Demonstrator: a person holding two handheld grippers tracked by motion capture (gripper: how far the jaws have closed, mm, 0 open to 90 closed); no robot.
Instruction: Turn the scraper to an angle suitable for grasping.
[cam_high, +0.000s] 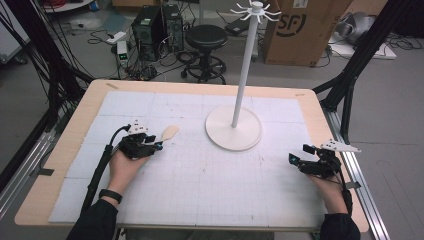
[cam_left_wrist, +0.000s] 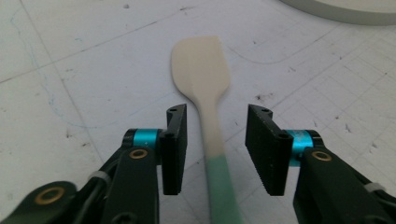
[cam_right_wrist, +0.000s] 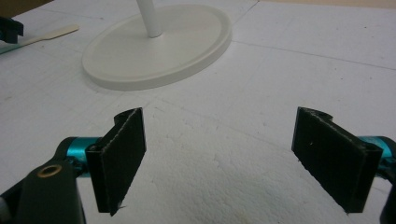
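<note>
Left gripper (cam_left_wrist: 215, 149): jaws apart, straddling the handle of the flat cream spatula with green handle (cam_left_wrist: 205, 88), not touching it.
Spatula: flat on the white gridded mat (cam_high: 200, 175), at 9 o'clock from the white round-based hook stand (cam_high: 234, 128), blade pointing to 2 o'clock.
Right gripper (cam_right_wrist: 233, 158): jaws wide, empty, low over mat at 4 o'clock from stand.
Desk (cam_high: 80, 115): light wood, mat on top.

Black left claw (cam_left_wrist: 216, 151) and right claw (cam_right_wrist: 233, 161) with teal collars, brass screws; black sleeves, wristband.
</note>
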